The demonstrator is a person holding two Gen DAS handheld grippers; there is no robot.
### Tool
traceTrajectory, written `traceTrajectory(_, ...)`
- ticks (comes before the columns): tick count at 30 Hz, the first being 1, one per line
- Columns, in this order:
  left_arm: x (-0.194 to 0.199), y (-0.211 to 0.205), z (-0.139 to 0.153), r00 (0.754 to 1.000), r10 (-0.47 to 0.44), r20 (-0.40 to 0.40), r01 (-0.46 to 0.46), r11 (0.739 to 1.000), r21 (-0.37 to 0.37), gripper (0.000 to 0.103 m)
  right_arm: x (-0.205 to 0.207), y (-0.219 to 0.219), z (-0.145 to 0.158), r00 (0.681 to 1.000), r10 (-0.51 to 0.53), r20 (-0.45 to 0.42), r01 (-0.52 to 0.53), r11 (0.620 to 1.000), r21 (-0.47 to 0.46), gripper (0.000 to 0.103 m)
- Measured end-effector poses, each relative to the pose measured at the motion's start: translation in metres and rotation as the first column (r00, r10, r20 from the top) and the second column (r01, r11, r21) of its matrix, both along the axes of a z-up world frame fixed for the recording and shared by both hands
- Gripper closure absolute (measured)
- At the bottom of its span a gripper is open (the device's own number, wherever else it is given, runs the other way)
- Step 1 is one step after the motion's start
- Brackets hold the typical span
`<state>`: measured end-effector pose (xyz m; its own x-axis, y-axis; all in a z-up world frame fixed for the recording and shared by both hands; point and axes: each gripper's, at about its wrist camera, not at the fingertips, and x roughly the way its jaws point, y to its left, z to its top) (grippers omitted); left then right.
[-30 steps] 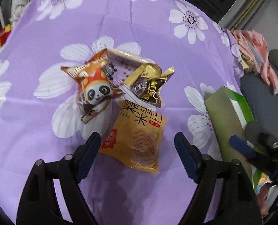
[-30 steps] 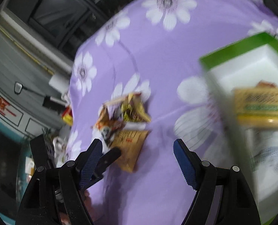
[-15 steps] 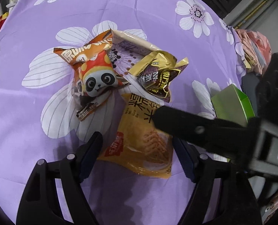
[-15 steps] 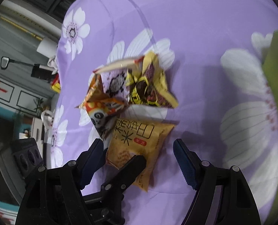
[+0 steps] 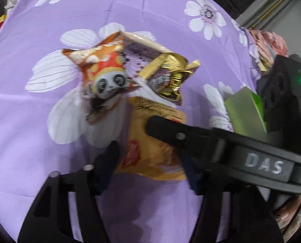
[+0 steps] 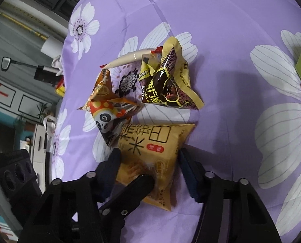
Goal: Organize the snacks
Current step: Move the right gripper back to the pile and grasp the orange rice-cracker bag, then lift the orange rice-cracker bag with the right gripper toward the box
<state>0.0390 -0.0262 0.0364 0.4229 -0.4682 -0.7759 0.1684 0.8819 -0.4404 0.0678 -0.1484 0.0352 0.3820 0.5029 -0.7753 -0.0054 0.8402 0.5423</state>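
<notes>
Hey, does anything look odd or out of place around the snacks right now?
Yes: both hand-held grippers are on the same yellow rice-cracker packet. The left hand-held gripper and right hand-held gripper each straddle it, their fingers crossing. The panda snack bag and gold-brown packet lie crumpled, overlapping.

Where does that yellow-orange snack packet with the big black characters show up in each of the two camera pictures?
Left wrist view: the yellow-orange packet sits low centre, between this gripper's fingers, partly crossed by the other gripper's black finger.
Right wrist view: the same packet sits low centre, between the fingers there too.
Shared landmark: the panda packet, just up-left of it in both.
</notes>
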Motion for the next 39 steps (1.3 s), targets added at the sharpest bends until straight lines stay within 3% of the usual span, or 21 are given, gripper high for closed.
traceTrajectory(4,-0.002,-0.005,0.002,1.0,-0.013,0.016,0.013,1.0,0.003,0.06,-0.002,-0.001,-0.001,1.0,-0.004,0.015,0.003,1.0,0.015,0.044)
traceTrajectory(12,-0.017,-0.016,0.024,0.991,-0.008,0.131,0.008,1.0,0.004,0.061,-0.019,-0.008,0.023,0.993,-0.03,0.113,0.028,0.999,0.019,0.044)
traceTrajectory(21,-0.044,-0.028,0.052,0.947,-0.003,0.321,0.01,1.0,-0.019,0.062,-0.05,-0.021,0.064,0.953,-0.054,0.3,0.051,0.999,0.016,0.044)
traceTrajectory(33,-0.062,-0.041,0.078,0.908,-0.002,0.419,0.02,0.999,-0.039,0.061,-0.068,-0.031,0.095,0.92,-0.025,0.391,0.044,0.998,-0.041,0.044)
traceTrajectory(39,-0.064,-0.059,0.091,0.884,-0.054,0.464,0.061,0.998,0.0,0.061,-0.077,-0.047,0.109,0.897,-0.027,0.44,0.053,0.997,-0.047,0.044)
